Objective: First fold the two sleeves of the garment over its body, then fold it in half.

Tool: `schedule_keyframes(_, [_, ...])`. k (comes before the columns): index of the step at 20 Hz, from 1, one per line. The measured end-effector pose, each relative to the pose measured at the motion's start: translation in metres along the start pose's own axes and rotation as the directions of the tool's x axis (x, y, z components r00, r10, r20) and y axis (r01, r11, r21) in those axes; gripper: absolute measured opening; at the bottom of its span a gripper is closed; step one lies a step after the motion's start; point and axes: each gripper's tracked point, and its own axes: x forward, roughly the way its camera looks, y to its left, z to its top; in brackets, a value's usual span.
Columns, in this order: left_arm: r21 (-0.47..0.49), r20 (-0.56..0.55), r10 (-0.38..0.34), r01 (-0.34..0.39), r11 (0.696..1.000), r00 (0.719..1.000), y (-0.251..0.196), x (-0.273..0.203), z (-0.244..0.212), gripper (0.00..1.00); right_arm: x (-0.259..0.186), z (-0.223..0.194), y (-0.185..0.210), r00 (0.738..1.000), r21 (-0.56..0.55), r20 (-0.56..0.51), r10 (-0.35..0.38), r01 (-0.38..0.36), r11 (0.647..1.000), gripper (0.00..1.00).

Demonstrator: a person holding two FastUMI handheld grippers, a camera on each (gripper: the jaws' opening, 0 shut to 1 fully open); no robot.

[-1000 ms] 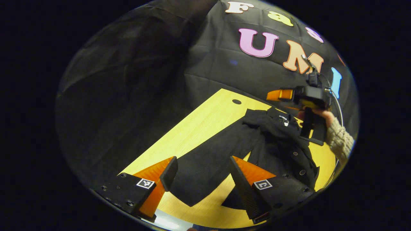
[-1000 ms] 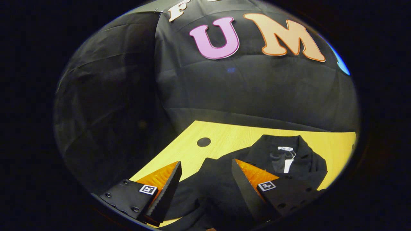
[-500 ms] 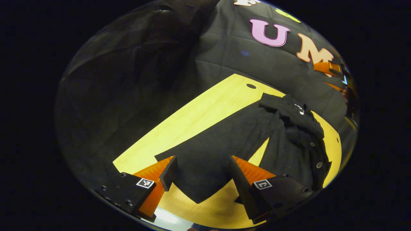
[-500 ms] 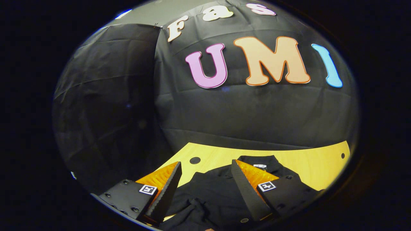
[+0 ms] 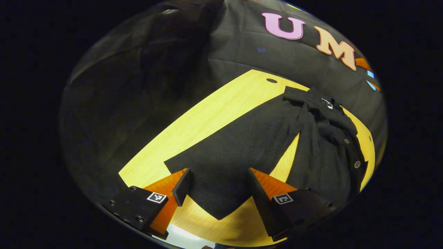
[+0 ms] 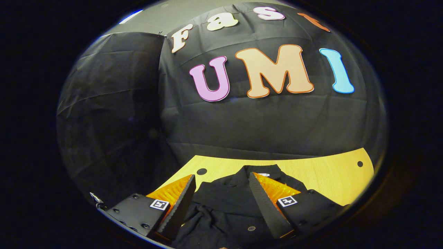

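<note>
Both of my hand-held grippers stand with their fingers spread apart and nothing caught between them. Left hand-held gripper (image 5: 214,193) hangs over the near end of one sleeve (image 5: 235,155), which lies flat and stretched out across the yellow wooden worktop (image 5: 207,121); the sleeve's cuff end sits in the gap between my two fingers as seen from above, though I cannot tell whether the fingertips touch the cloth. From that view the black garment (image 5: 325,155) runs away to the right, its body rumpled, with a row of round buttons (image 5: 357,164) down the front and its collar (image 5: 322,103) at the far end, close to a small dark hole (image 5: 271,80) in the worktop. A wedge of bare worktop shows between the sleeve and the body.

My right hand-held gripper (image 6: 221,202) points at the booth's wall, low over the collar end of the garment (image 6: 225,207). Black cloth fills the space between its fingers, bunched in folds, with one button (image 6: 251,228) showing near the bottom. The collar (image 6: 256,171) lies just beyond the fingertips, and two small holes, one to the left (image 6: 201,171) and one far right (image 6: 360,164), mark the worktop (image 6: 328,176) behind it.
</note>
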Motion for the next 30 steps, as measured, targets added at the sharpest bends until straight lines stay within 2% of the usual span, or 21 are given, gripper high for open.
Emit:
schedule_keyframes(3, [0.023, 0.002, 0.01, -0.01, 1.0, 1.0, 0.004, 0.003, -0.004, 0.94, -0.012, 0.004, -0.001, 1.0, 0.008, 0.017, -0.002, 0.002, 1.0, 0.98])
schedule_keyframes(4, [0.035, 0.004, 0.009, -0.01, 0.999, 1.0, 0.004, 0.003, -0.004, 0.93, -0.015, 0.003, -0.002, 1.0, 0.01, 0.016, -0.002, 0.002, 1.0, 0.94])
schedule_keyframes(6, [0.059, 0.02, 0.002, -0.003, 0.998, 1.0, 0.003, 0.003, -0.005, 0.94, -0.021, -0.002, -0.005, 1.0, 0.015, 0.003, -0.008, 0.008, 1.0, 1.0])
schedule_keyframes(9, [0.059, 0.041, 0.0, -0.003, 0.998, 0.999, 0.004, 0.003, -0.005, 0.93, -0.03, -0.012, -0.004, 1.0, 0.025, -0.013, -0.005, 0.005, 1.0, 0.98])
schedule_keyframes(10, [0.061, 0.051, -0.007, 0.004, 0.998, 0.999, 0.002, 0.004, -0.005, 0.93, -0.032, -0.019, -0.004, 1.0, 0.034, -0.022, -0.001, 0.002, 0.999, 0.93])
schedule_keyframes(11, [0.071, 0.058, -0.006, 0.002, 0.997, 0.998, 0.002, 0.004, -0.004, 0.93, -0.035, -0.022, -0.004, 1.0, 0.042, -0.03, 0.0, 0.001, 0.999, 0.98])
schedule_keyframes(12, [0.076, 0.065, -0.011, 0.006, 0.997, 0.998, 0.001, 0.006, -0.003, 0.89, -0.038, -0.027, -0.005, 0.999, 0.044, -0.037, 0.0, 0.002, 0.999, 0.97])
schedule_keyframes(13, [0.087, 0.06, -0.021, 0.016, 0.996, 0.998, -0.001, 0.004, -0.003, 0.88, -0.041, -0.03, -0.007, 0.999, 0.042, -0.046, -0.005, 0.007, 0.999, 0.97])
schedule_keyframes(15, [0.106, 0.054, -0.047, 0.041, 0.994, 0.997, -0.006, 0.006, -0.003, 0.8, -0.048, -0.037, -0.008, 0.998, 0.037, -0.061, -0.004, 0.006, 0.999, 0.98])
schedule_keyframes(16, [0.117, 0.057, -0.058, 0.051, 0.992, 0.997, -0.009, 0.006, -0.001, 0.7, -0.05, -0.04, -0.008, 0.998, 0.039, -0.068, -0.001, 0.003, 0.999, 0.97])
schedule_keyframes(17, [0.124, 0.064, -0.066, 0.058, 0.991, 0.996, -0.012, 0.007, 0.0, 0.65, -0.053, -0.042, -0.009, 0.997, 0.039, -0.075, -0.001, 0.004, 0.999, 0.97])
schedule_keyframes(19, [0.137, 0.078, -0.079, 0.068, 0.988, 0.994, -0.016, 0.007, -0.001, 0.41, -0.058, -0.047, -0.011, 0.996, 0.031, -0.084, -0.007, 0.01, 0.999, 0.96])
schedule_keyframes(22, [0.151, 0.106, -0.074, 0.057, 0.987, 0.992, -0.019, 0.007, 0.001, 0.17, -0.067, -0.053, -0.017, 0.996, 0.015, -0.09, -0.028, 0.029, 0.999, 0.96])
schedule_keyframes(23, [0.155, 0.113, -0.072, 0.054, 0.986, 0.991, -0.02, 0.007, 0.0, 0.16, -0.07, -0.054, -0.021, 0.995, 0.01, -0.092, -0.039, 0.04, 0.999, 0.96])
schedule_keyframes(24, [0.154, 0.122, -0.067, 0.048, 0.987, 0.99, -0.02, 0.006, 0.001, 0.1, -0.074, -0.056, -0.025, 0.994, 0.005, -0.094, -0.051, 0.051, 0.999, 0.96])
schedule_keyframes(25, [0.157, 0.123, -0.072, 0.052, 0.986, 0.99, -0.021, 0.006, 0.002, 0.1, -0.078, -0.058, -0.029, 0.994, 0.004, -0.095, -0.059, 0.06, 0.998, 1.0])
schedule_keyframes(26, [0.157, 0.118, -0.08, 0.061, 0.986, 0.99, -0.022, 0.006, 0.001, 0.06, -0.082, -0.06, -0.032, 0.993, 0.003, -0.094, -0.069, 0.069, 0.998, 0.97])
schedule_keyframes(30, [0.07, 0.102, -0.114, 0.107, 0.992, 0.988, -0.02, 0.005, 0.004, 0.01, -0.105, -0.071, -0.055, 0.987, -0.006, -0.099, -0.129, 0.129, 0.992, 0.97])
